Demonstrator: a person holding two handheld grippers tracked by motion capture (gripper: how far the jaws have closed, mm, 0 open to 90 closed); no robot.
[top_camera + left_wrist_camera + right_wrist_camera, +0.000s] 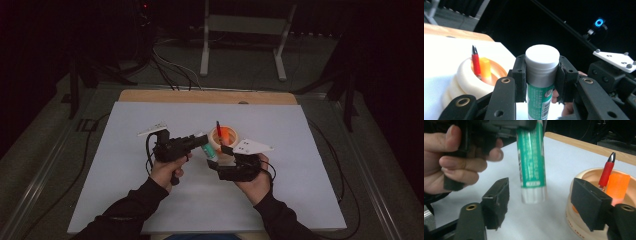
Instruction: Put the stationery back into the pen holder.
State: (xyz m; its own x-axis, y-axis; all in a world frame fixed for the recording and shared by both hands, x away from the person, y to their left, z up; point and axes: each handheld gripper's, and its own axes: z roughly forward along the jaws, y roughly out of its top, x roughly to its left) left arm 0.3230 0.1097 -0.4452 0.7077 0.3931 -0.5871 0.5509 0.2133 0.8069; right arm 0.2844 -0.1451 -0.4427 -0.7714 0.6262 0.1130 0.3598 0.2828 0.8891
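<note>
Left hand-held gripper [202, 142], seen from above, points toward the right hand-held gripper [223, 161] across the middle of the white worktop [125, 190]. In the left gripper view, the left hand-held gripper [541, 75] has its 2 jaws closed on a glue stick [540, 82], clamping the grey cap end just below the flat white top, with the green labelled body running down between the jaw arms. In the right gripper view, the same glue stick [531, 162] hangs upright above and between the 2 jaws of the right hand-held gripper [544, 205], which stand wide apart and touch nothing; the white lower end of the stick sits level with the jaw pads, clear of both. The person's left hand [461, 160] grips the left tool's handle at the upper left of that view. Just right of the right hand-held gripper's right jaw lies a cream tape roll [584, 225], flat on the worktop, with a red pen [607, 171] and an orange cylinder [617, 187] standing in its core; the pen's dark tip points up. In the left gripper view, the tape roll [461, 80] lies left of the left jaw, holding the red pen [476, 62] and orange cylinder [485, 67]. From above, the tape roll [225, 136] lies just beyond both jaw sets. A grey plate [252, 146] tops the right tool.
</note>
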